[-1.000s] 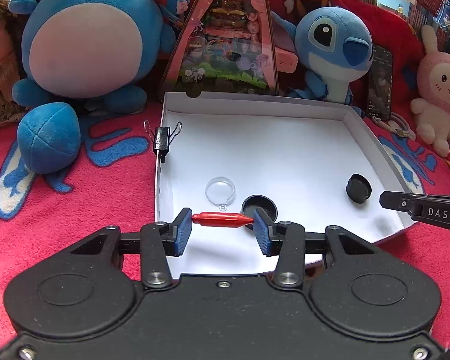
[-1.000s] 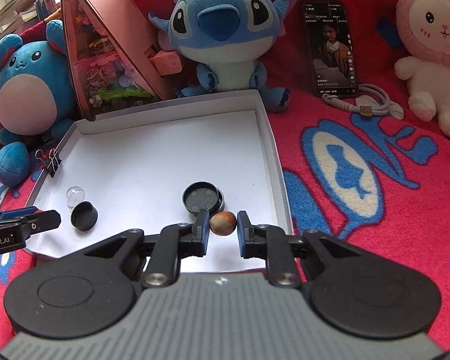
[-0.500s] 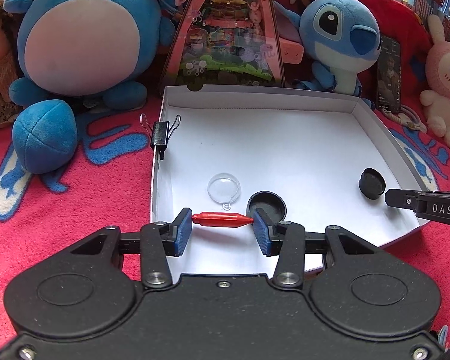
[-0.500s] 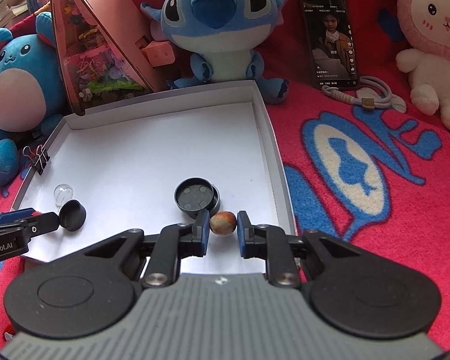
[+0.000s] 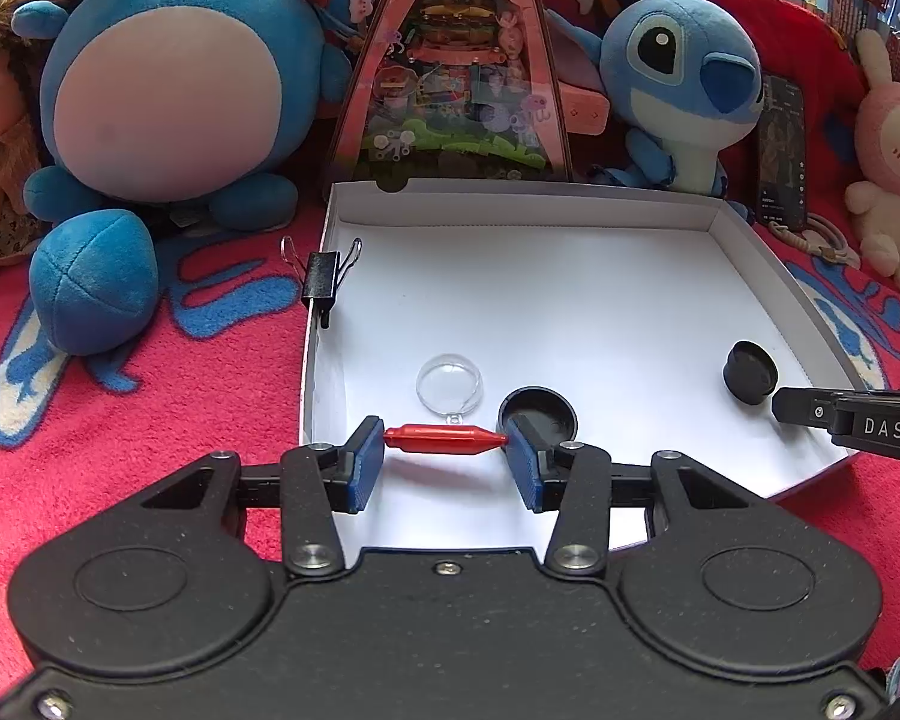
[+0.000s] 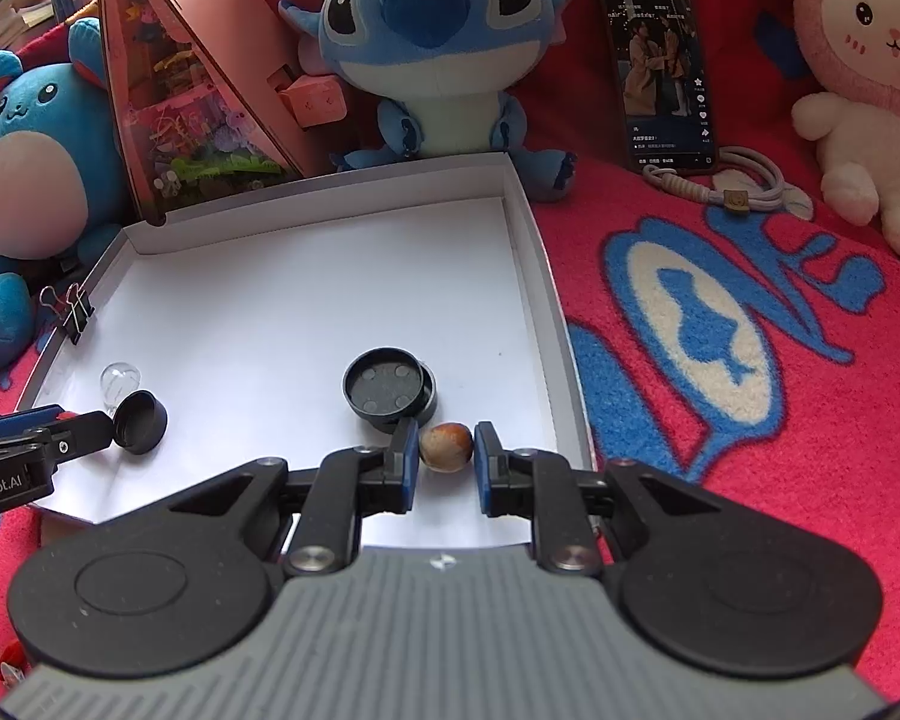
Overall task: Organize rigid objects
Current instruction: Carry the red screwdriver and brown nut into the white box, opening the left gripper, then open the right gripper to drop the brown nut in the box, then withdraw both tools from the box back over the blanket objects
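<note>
So both grippers are loaded right now: a red bullet-shaped piece (image 5: 444,439) is pinched end to end between the jaws of the left gripper (image 5: 444,456), and a small brownish nut-like ball (image 6: 446,446) is pinched by the right gripper (image 6: 446,459), jaws pressed in on either side. Both are held over the near end of the white box lid (image 5: 528,195), so this looks like the carry-and-place step, with release into the tray probably what's called for next. Already inside: a clear dome (image 5: 449,386), a black cap (image 5: 537,420) just behind the red piece, and a round black case (image 6: 389,389) right beside the ball. A binder clip (image 5: 324,276) is clamped on the left wall. Plenty of bare white floor is left toward the far end; the near end is crowded, and the low right wall (image 6: 546,276) sits close to the ball, so a roll that way should be watched for.
</note>
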